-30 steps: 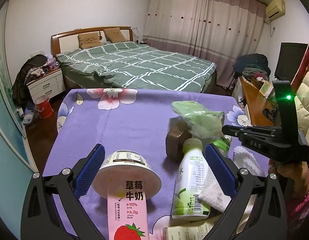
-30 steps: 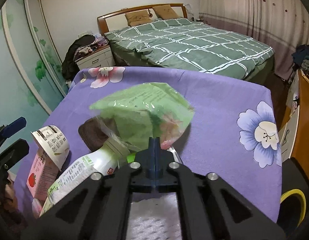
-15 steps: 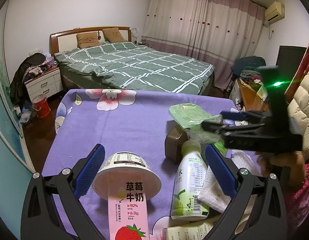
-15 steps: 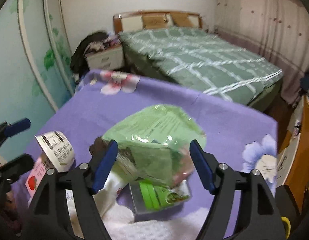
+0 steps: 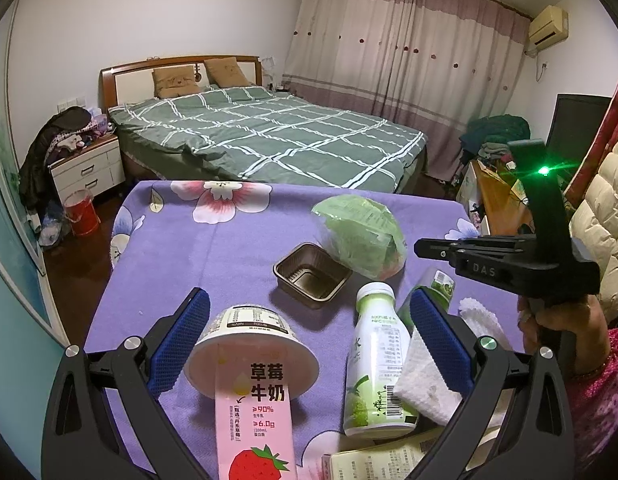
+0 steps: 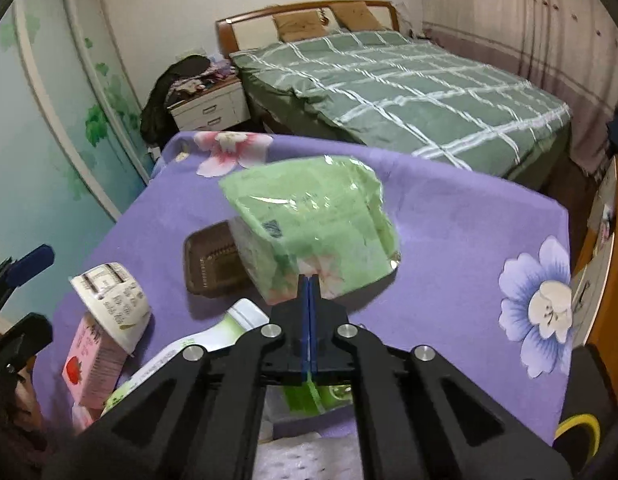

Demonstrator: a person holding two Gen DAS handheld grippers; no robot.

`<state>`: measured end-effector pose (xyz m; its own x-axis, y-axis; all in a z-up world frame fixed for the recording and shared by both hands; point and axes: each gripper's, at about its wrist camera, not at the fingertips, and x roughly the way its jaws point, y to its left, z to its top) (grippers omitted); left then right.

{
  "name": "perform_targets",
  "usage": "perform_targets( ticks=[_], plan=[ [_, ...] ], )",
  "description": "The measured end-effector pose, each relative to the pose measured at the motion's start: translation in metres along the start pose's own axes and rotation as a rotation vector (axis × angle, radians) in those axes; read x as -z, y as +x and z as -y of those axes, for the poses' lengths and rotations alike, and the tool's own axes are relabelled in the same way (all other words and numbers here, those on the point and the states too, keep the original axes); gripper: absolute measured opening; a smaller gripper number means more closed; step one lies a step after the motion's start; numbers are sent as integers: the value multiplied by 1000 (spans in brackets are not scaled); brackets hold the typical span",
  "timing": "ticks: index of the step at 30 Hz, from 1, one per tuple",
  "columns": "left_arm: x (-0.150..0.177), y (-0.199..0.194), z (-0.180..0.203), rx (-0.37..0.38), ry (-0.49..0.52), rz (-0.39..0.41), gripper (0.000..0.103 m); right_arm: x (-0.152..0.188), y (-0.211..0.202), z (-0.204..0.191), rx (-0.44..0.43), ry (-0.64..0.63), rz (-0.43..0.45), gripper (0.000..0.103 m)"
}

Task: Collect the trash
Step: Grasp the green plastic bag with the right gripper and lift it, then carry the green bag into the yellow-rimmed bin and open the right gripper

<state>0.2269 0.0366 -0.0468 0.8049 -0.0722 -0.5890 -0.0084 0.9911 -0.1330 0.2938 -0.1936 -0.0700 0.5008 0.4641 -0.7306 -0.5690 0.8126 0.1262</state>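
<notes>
Barely started: the right gripper [image 6: 310, 286] has its fingers clamped on the green bag [image 6: 321, 224], lifted at twelve o'clock. The left gripper [image 5: 309, 344] gapes around the cup [image 5: 253, 354]; bottle [image 5: 375, 364], carton [image 5: 255, 428] and tray [image 5: 312, 274] wait on the table [image 5: 197, 256].

Left wrist view sits low over the near edge of the purple flowered cloth [image 5: 229, 248], looking forward and down between its own fingers toward the bed [image 5: 269, 136] and curtains [image 5: 409, 60]; the cup [image 5: 249, 344] and bottle [image 5: 377, 364] are very close; right wrist view looks from the opposite side of the clutter, angled down, green bag [image 6: 317, 224] right at the lens; both views share the cloth, brown tray [image 5: 313, 274], bag, bed.
</notes>
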Motion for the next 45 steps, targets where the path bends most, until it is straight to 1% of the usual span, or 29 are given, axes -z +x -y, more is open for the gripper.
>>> perform_targets(
  ticks=[1, 2, 4, 5, 7, 8, 9, 10, 11, 14, 17, 22, 26, 31, 34, 36, 40, 44, 45],
  plan=[
    [0, -1, 1, 1, 1, 3, 99, -3, -2, -4, -4, -11, 15, 5],
    [0, -2, 1, 2, 2, 4, 99, -5, -3, -8, -7, -23, 23, 23],
    [-2, -4, 2, 5, 3, 7, 99, -12, 3, -17, 10, -65, 29, 45],
    [-2, -5, 2, 6, 5, 8, 99, -15, 7, -22, 23, -89, 22, 45],
    [-1, -6, 2, 4, 6, 8, 99, -20, 25, -26, 49, -122, -26, 45],
    [-1, -6, 1, 3, 3, 7, 99, -20, 31, -27, 52, -128, -46, 40],
    [-1, -7, 1, 3, 0, 7, 99, -20, 38, -27, 50, -134, -80, 28],
    [-2, -8, 0, 3, -3, 8, 99, -19, 42, -27, 45, -132, -97, 2],
    [-2, -9, -2, 1, -7, 9, 99, -19, 43, -26, 39, -126, -99, 3],
    [-2, -10, -5, 0, -20, 11, 99, -20, 32, -27, 57, -128, -61, 2],
    [-2, -13, -4, 0, -21, 11, 99, -21, 14, -27, 72, -127, -13, 2],
    [-1, -22, 3, 8, -5, 18, 99, -17, -30, -20, 119, -113, 67, 2],
    [2, -32, 17, 28, 14, 26, 99, -1, -71, -6, 148, -73, 124, 2],
    [9, -47, 47, 75, 60, 28, 99, 35, -126, 18, 217, -13, 177, 2],
    [17, -54, 72, 114, 98, 13, 99, 68, -156, 40, 271, 51, 185, 2],
    [26, -57, 90, 148, 127, -3, 99, 88, -169, 52, 309, 85, 181, 2],
    [47, -59, 118, 192, 181, -55, 99, 136, -183, 87, 375, 176, 143, 2],
    [72, -60, 140, 214, 222, -120, 99, 178, -183, 120, 427, 280, 93, 2],
    [78, -59, 144, 218, 231, -136, 99, 190, -180, 130, 452, 305, 74, 2]
  ],
)
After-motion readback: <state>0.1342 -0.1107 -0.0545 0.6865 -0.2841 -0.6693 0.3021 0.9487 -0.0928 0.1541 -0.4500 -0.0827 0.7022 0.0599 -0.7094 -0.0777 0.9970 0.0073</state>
